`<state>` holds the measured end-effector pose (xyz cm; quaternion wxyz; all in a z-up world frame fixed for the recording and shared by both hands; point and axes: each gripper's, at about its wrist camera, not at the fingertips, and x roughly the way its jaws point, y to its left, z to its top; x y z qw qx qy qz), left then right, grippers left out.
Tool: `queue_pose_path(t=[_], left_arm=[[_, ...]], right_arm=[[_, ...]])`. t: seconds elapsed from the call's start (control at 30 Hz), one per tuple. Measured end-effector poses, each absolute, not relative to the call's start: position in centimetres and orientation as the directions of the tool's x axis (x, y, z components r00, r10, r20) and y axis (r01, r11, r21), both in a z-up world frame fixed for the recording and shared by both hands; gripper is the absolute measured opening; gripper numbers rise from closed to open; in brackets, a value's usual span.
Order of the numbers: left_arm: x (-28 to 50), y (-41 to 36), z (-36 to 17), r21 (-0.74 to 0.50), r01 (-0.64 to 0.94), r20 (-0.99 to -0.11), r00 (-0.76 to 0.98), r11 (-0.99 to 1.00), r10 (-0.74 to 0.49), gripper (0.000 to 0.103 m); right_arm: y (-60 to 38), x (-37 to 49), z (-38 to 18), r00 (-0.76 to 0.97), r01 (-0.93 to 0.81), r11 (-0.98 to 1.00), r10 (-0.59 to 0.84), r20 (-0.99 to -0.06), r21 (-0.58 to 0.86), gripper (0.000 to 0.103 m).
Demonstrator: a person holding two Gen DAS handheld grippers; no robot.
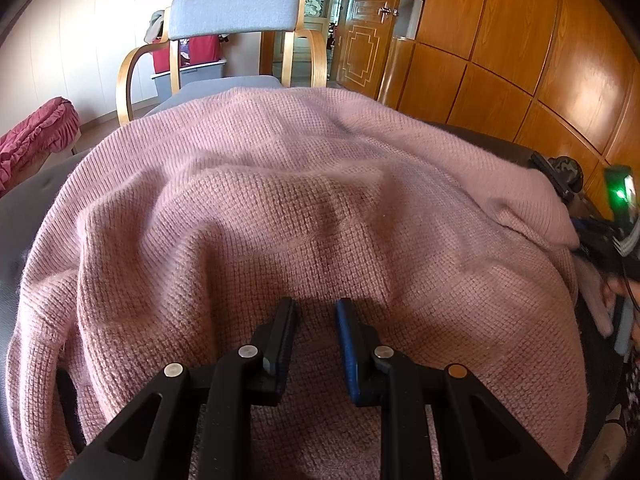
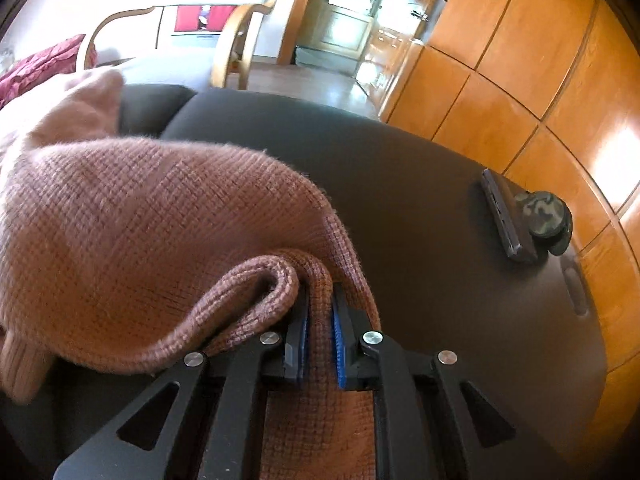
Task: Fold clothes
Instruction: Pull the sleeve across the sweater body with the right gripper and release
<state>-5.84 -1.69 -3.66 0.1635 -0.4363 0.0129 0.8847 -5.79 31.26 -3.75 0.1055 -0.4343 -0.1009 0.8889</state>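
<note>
A pink knitted sweater [image 1: 300,200] lies spread over a dark grey surface [image 1: 16,232] and fills most of the left wrist view. My left gripper [image 1: 316,308] rests at the sweater's near edge. Knit fabric fills the narrow gap between its pads. In the right wrist view, my right gripper [image 2: 320,300] is shut on a ribbed edge of the sweater [image 2: 140,220]. A rolled cuff loops over its left finger [image 2: 298,320], and the pinched part is raised off the dark surface [image 2: 400,180].
A flat black device with a camouflage-pattern knob [image 2: 516,216] lies on the surface to the right. Wooden cabinet panels [image 1: 520,40] line the right side. A grey-cushioned wooden armchair [image 1: 232,12] stands behind, and a red cloth [image 1: 36,132] lies at the far left.
</note>
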Motion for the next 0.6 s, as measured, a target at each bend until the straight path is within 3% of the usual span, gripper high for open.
queue_pose_path(t=[0.43,0.6], left_arm=[[-6.0,-1.8,-3.7,-0.153,-0.295,-0.774,-0.557,-0.943,0.300,0.021],[-6.0,-1.9,-3.7,-0.165,-0.293,-0.773,-0.555,-0.942,0.308,0.021]], right_arm=[[37.1,-10.7,-4.0,-0.560,-0.220,-0.941,0.338,-0.757,-0.258,0.012],[38.6,-9.6,-2.4,-0.569,-0.232,-0.963,0.250,-0.783,-0.139,0.014]])
